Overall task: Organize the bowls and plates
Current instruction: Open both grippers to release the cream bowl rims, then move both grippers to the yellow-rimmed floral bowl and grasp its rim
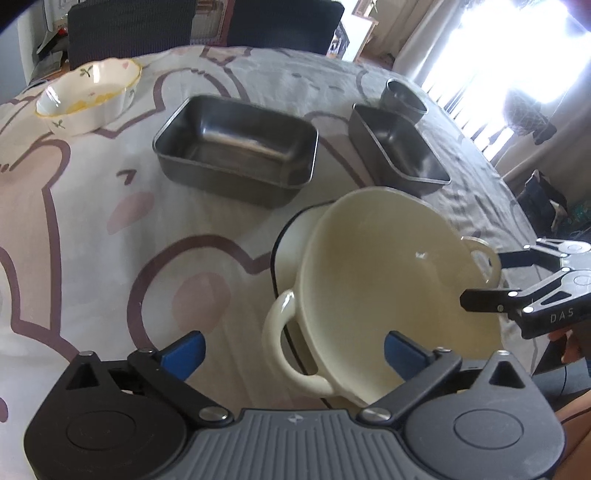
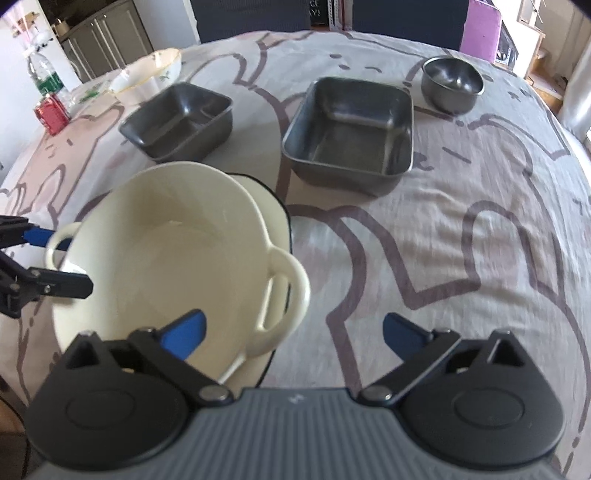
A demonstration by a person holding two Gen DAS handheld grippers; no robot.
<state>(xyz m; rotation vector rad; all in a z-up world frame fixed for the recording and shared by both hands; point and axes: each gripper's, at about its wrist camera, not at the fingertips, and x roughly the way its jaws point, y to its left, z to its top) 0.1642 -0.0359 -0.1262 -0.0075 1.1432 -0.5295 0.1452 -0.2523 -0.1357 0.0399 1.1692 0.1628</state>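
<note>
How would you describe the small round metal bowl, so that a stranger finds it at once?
Look at the table covered by the bear-print cloth. On its far right side, just beyond the right steel tray, stands the small steel bowl. Only it is both round and metal: its metal neighbours are rectangular, and the other round dishes are cream or white.

The letters "DAS" stand in pale print on the black arm of the right claw (image 1: 480,280), at three o'clock in the left wrist view. Partial white letters on a dark book spine (image 2: 318,13) at twelve o'clock are unreadable.
</note>
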